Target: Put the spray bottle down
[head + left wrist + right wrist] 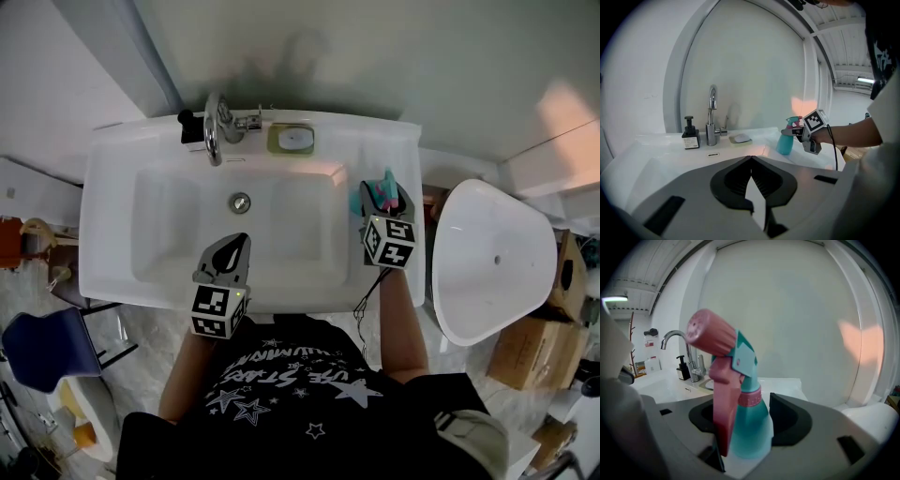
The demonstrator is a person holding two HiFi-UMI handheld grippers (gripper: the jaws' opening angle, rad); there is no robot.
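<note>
Spray bottle (751,427) is standing inside my right hand-held gripper (386,204), which is grasping it; I'm fearing a lopsided release toppling it.

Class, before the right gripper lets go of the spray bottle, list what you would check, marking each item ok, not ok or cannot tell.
1. Spray bottle roughly upright: ok.
2. Bottle base resting on the sink rim: cannot tell; it looks low, but contact is not visible.
3. Right gripper has the bottle: ok, jaws against its body.
4. Soap dish and faucet away from the spot: ok.
5. Left gripper out of the way: ok, shut, empty, over the basin.
</note>
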